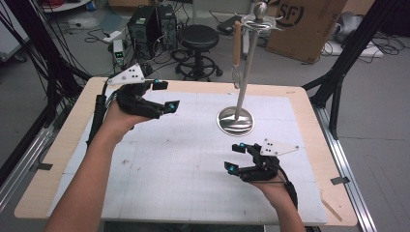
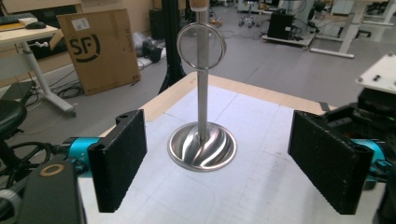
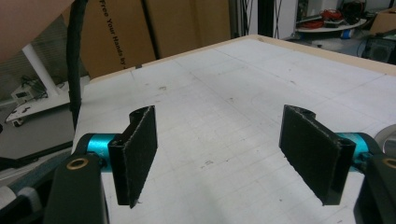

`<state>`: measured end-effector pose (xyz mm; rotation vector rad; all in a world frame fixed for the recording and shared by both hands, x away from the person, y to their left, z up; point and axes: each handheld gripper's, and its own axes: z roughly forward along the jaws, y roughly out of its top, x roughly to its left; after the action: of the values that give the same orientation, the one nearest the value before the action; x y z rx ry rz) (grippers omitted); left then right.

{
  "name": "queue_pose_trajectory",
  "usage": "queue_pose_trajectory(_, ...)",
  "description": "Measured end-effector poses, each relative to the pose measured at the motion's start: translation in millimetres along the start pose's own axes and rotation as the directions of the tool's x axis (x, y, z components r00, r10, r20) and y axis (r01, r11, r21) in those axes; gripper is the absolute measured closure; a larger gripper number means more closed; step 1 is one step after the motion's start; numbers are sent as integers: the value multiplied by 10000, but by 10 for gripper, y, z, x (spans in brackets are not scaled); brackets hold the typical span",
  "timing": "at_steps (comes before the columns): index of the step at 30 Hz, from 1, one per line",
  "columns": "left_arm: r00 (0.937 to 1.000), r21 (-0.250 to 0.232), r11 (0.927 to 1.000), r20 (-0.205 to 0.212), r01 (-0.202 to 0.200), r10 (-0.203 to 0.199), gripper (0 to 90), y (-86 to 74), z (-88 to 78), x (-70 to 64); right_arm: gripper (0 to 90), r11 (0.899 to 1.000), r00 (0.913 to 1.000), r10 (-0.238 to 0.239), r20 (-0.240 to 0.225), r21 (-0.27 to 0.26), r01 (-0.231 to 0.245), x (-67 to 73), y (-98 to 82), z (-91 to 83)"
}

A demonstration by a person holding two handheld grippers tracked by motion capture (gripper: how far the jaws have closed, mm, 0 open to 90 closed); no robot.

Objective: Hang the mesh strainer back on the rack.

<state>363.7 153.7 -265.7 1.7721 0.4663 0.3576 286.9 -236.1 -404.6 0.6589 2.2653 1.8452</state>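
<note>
Where mat (image 1: 193,159) lies bare — hand-held grippers (image 1: 167,94) apart

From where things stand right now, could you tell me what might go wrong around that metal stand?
1. The stand is tall on a small round base; a sideways nudge from the open left gripper, which faces it, might tip it.
2. A wooden-handled utensil hangs from the top hooks; bumping the pole could swing it off.
3. The right gripper, also open, sits near the base and could clip it.
</note>
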Motion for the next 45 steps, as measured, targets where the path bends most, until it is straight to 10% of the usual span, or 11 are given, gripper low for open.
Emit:
queue_pose_trajectory(30, 9977, -156, 9997, -663, 162, -172, 176, -1134, -589, -423, 270, 9997, 9988, 194, 441, -159, -187, -76, -36, -149)
queue_pose_trajectory(45, 9960, -355, 9975, -618, 619, -640, 167, -1432, -703, -387, 266, 9996, 9980, 250, 582, -150, -242, -118, -56, -178)
